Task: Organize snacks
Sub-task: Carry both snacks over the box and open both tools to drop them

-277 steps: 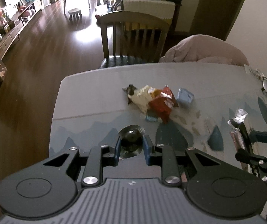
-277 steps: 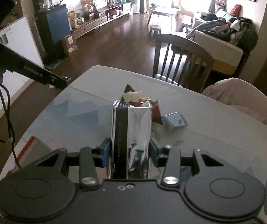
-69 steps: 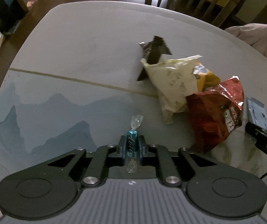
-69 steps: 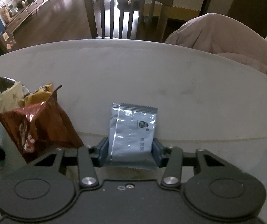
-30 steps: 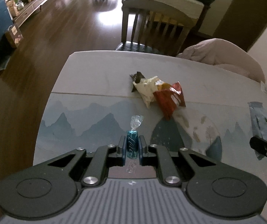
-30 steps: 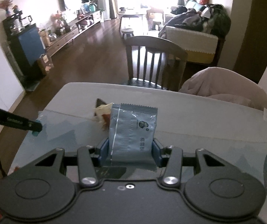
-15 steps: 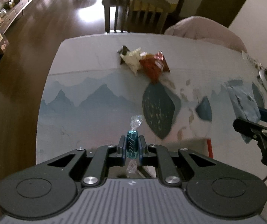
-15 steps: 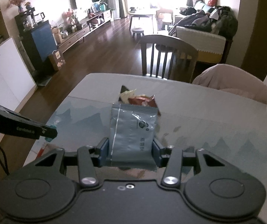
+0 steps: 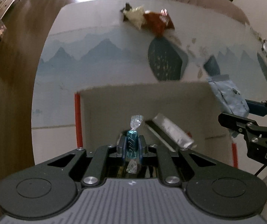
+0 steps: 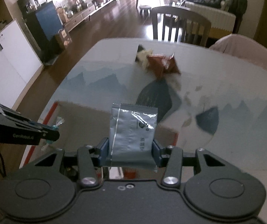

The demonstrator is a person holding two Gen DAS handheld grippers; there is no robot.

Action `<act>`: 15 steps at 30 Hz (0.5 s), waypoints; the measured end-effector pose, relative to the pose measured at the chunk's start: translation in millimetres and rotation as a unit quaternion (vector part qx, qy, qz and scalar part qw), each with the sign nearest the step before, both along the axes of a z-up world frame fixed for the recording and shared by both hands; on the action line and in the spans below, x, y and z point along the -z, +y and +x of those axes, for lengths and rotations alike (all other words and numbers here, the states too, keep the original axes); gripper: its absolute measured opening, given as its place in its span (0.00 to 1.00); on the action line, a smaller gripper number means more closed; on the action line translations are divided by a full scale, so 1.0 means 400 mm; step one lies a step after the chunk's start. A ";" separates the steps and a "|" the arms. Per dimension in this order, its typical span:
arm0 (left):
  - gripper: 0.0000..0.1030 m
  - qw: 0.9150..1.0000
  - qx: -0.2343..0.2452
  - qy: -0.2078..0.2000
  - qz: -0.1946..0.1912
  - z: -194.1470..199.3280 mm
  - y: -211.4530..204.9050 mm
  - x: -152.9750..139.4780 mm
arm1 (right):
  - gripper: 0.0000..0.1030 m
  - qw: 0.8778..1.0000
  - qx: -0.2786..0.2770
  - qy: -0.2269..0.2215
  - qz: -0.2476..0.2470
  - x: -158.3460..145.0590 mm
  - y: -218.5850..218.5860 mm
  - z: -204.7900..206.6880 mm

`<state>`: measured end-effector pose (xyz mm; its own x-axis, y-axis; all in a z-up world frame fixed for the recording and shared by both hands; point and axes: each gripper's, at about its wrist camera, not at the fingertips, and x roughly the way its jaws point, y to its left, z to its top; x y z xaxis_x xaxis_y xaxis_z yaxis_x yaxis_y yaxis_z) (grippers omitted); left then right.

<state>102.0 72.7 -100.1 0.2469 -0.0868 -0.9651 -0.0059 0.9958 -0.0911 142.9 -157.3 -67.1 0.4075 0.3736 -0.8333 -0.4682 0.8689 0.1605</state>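
Note:
My left gripper [image 9: 132,145] is shut on a teal wrapped candy [image 9: 131,145] with clear twisted ends, above the inside of an open cardboard box [image 9: 146,93]. A silver foil packet [image 9: 170,130] lies inside the box, just right of the candy. My right gripper [image 10: 131,149] is shut on a pale blue snack packet [image 10: 133,128], seen in the left wrist view as the blue packet [image 9: 230,97] hanging over the box's right edge. In the right wrist view the left gripper [image 10: 54,129] and its candy [image 10: 57,124] appear at the left.
A pile of snack bags, cream [image 9: 135,15] and red [image 9: 157,21], lies at the far side of the table [image 9: 99,56] with its mountain-print cover. The red bag [image 10: 163,65] shows again ahead. A wooden chair [image 10: 180,24] and a covered seat [image 10: 245,54] stand beyond.
Both grippers have drawn back from the snack pile and sunk toward the box, which now fills the near part of the left wrist view. Candy and blue packet stay gripped.

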 end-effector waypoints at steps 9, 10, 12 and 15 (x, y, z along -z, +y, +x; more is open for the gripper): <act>0.12 1.000 0.007 0.027 0.008 -0.018 -0.011 0.092 | 0.45 0.999 0.002 0.040 -0.017 0.111 0.022 -0.055; 0.12 0.999 0.011 0.031 0.008 -0.016 -0.015 0.101 | 0.45 0.999 0.002 0.045 -0.017 0.121 0.023 -0.060; 0.12 0.999 0.014 0.037 0.015 -0.013 -0.023 0.119 | 0.45 0.998 0.004 0.055 -0.021 0.145 0.026 -0.066; 0.12 0.998 0.018 0.052 0.018 -0.008 -0.033 0.147 | 0.45 0.997 0.006 0.067 -0.027 0.171 0.030 -0.074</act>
<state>98.6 59.6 -158.8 0.1425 -0.0584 -0.9881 0.0223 0.9982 -0.0557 113.4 -145.4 -135.4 0.2959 0.3230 -0.8990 -0.4353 0.8833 0.1741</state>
